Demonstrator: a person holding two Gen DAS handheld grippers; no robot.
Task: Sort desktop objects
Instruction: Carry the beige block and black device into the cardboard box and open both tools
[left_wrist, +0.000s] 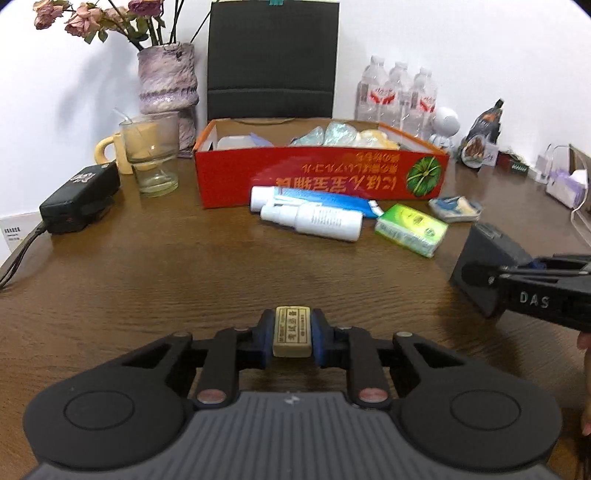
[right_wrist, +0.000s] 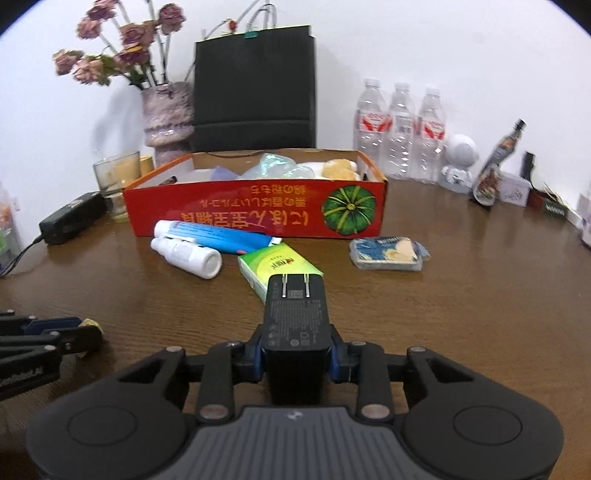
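My left gripper (left_wrist: 291, 334) is shut on a small beige eraser (left_wrist: 291, 330) above the near table. My right gripper (right_wrist: 297, 350) is shut on a black plug charger (right_wrist: 295, 314), prongs pointing away; it also shows in the left wrist view (left_wrist: 484, 266). An open red box (left_wrist: 321, 177) stands at the back with several items inside. In front of it lie a blue toothpaste tube (left_wrist: 314, 199), a white spray bottle (left_wrist: 314, 219), a green tissue pack (left_wrist: 412, 229) and a blue-yellow sponge pack (left_wrist: 456, 208).
A black power adapter (left_wrist: 79, 197) with its cable lies at the left. A glass cup (left_wrist: 151, 153), a yellow mug, a vase of flowers (left_wrist: 168, 77), a black bag (left_wrist: 273, 59), water bottles (left_wrist: 397, 94) and a white figurine (left_wrist: 445, 127) line the wall.
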